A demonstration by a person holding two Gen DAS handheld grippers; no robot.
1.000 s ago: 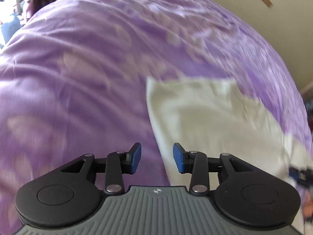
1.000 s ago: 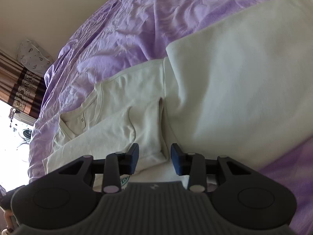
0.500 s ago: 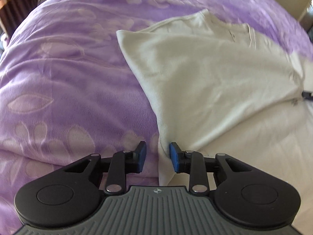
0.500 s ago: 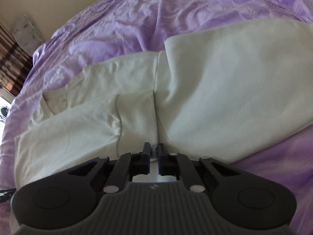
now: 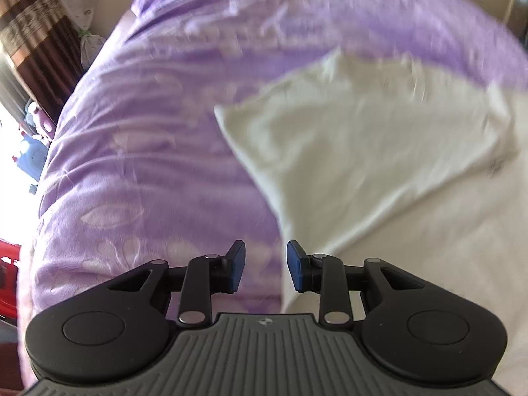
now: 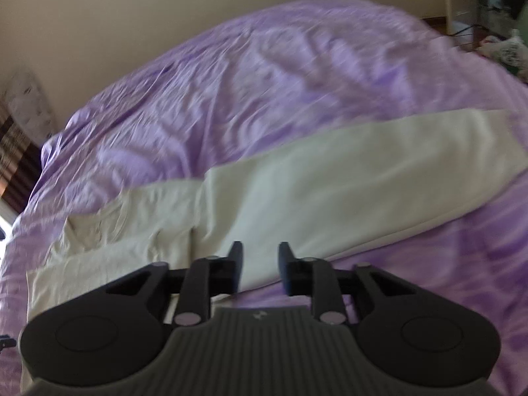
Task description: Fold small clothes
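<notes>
A cream-white small shirt (image 5: 379, 151) lies flat on a purple bedspread (image 5: 148, 151), partly folded with one side laid over. In the right wrist view the same shirt (image 6: 323, 194) stretches across the bed as a long band, its neck end at the left. My left gripper (image 5: 265, 267) is open and empty, just above the shirt's left edge. My right gripper (image 6: 260, 269) is open and empty, over the shirt's near edge. Both views are blurred by motion.
The purple bedspread (image 6: 280, 76) fills most of both views. Striped brown curtains (image 5: 29, 36) and a patterned bag (image 5: 77, 3) stand at the far left by a bright window. A beige wall (image 6: 132, 16) runs behind the bed; clutter (image 6: 501, 46) sits at the far right.
Both grippers have opened and pulled back from the shirt. The right one was shut at the shirt's near edge half a second ago; the left was narrower at the shirt's left edge.
</notes>
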